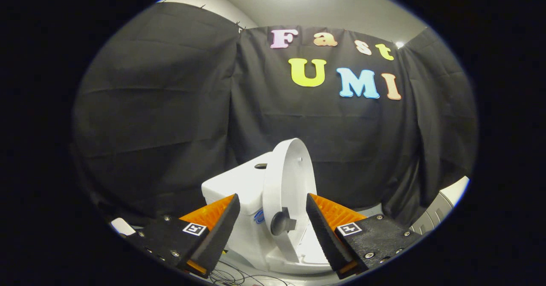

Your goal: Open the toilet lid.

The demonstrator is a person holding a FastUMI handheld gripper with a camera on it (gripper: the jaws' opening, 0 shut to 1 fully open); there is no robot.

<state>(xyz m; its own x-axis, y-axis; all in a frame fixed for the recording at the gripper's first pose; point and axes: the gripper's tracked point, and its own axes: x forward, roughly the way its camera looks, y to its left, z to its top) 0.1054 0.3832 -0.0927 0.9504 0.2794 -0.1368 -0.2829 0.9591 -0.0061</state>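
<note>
My hand-held gripper (273, 226) has its fingers spread apart, and the raised toilet lid (286, 192) stands upright in the gap, touching neither. The tank (236, 183) blocks the way just behind it. I see open room above, up to the cloth wall (170, 107).

One toilet (239, 192) can be counted, with one lid (286, 183) raised up on edge and one dark round knob (281, 223) seen on that lid. One dark button (260, 166) is seen on top of the tank. One gripper (273, 226) is counted, with two fingers (219, 228) spread apart, the lid standing between them and untouched by either. Two square black-and-white markers are counted, one (194, 229) on each finger mount. A few thin cables (230, 277) are seen on the floor, too tangled for a proper count.
</note>
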